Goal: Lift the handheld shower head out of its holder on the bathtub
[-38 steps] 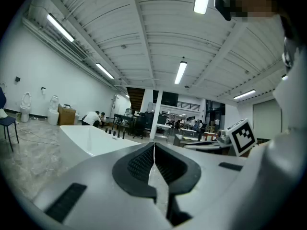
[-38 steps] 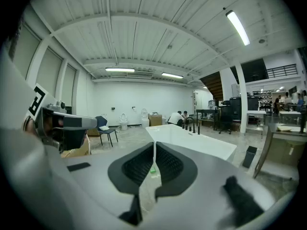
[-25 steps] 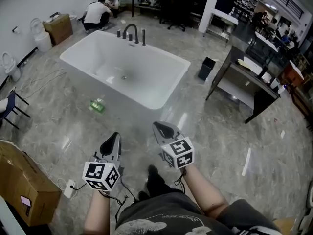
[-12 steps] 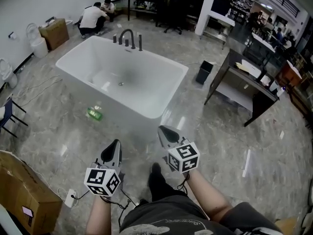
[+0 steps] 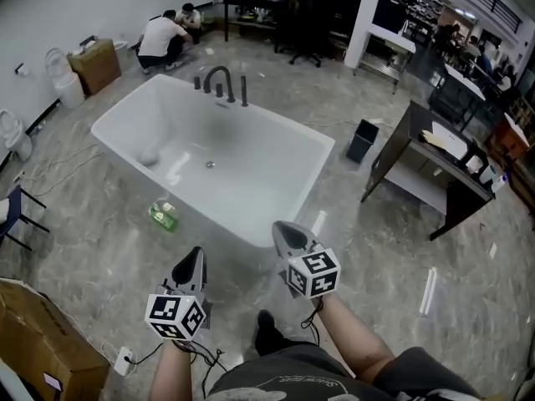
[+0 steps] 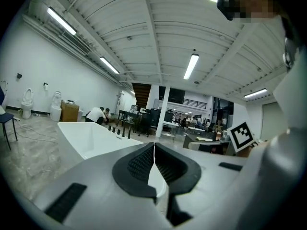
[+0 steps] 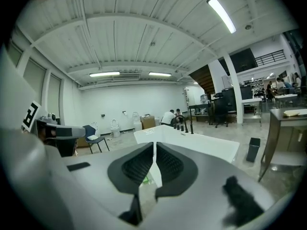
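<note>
Both grippers are hovering over the grey floor [image 5: 84, 224] at the near end of the white bathtub [image 5: 251, 157].

Left gripper [image 5: 194, 256] is clenched, its jaws pressing together with nothing between them. Right gripper [image 5: 282, 229] is likewise clenched and empty, its tips sitting just short of the tub's near rim.

Handheld shower head [image 5: 243, 91] is standing upright as a thin dark rod on the far rim, just right of the curved spout [image 5: 219, 77]. It is sitting well apart from both grippers, with the whole basin stretching between. Both grippers are pointing roughly toward that far end.

Green item [image 5: 164, 215] is lying on the floor left of the tub.
</note>
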The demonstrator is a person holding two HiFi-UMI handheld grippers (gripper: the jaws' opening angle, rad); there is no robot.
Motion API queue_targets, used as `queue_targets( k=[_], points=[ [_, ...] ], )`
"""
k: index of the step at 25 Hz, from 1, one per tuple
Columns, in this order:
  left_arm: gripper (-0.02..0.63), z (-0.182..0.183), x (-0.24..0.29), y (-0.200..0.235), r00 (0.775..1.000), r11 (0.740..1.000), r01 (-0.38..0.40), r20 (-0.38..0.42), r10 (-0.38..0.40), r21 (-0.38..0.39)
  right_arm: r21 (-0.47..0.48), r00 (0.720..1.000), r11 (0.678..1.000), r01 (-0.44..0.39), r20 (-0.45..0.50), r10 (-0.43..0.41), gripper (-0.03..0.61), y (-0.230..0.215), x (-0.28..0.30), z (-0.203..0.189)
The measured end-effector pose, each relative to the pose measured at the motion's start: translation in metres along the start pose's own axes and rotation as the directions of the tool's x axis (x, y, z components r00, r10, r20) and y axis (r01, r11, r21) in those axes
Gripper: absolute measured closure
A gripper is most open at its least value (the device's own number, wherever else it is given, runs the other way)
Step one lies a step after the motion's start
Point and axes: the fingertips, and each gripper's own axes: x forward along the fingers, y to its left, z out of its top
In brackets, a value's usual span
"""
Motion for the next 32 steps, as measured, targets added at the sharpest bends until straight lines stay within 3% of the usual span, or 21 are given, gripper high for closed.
queue_targets(
  k=[9,22,32],
  points=[
    [0.598,0.012,0.092,0.016,0.999,0.999,-0.041,-0.021,0.041,-0.005,0.044,0.999,0.998,-0.033,-0.023,0.034,0.545,-0.073,0.067,0.012],
    [0.598,0.032,0.173,0.042,0.999,1.000,-0.005,-0.035,0.006,0.023,0.064,0.999,0.998,-0.012,-0.049,0.015,0.545,-0.117,0.116,0.015],
    [0.598,0.057,0.291,0.134,0.997,0.998,0.058,-0.050,-0.059,-0.024,0.053,0.992,0.995,0.082,-0.099,-0.077,0.545,-0.167,0.227,0.040]
  ],
)
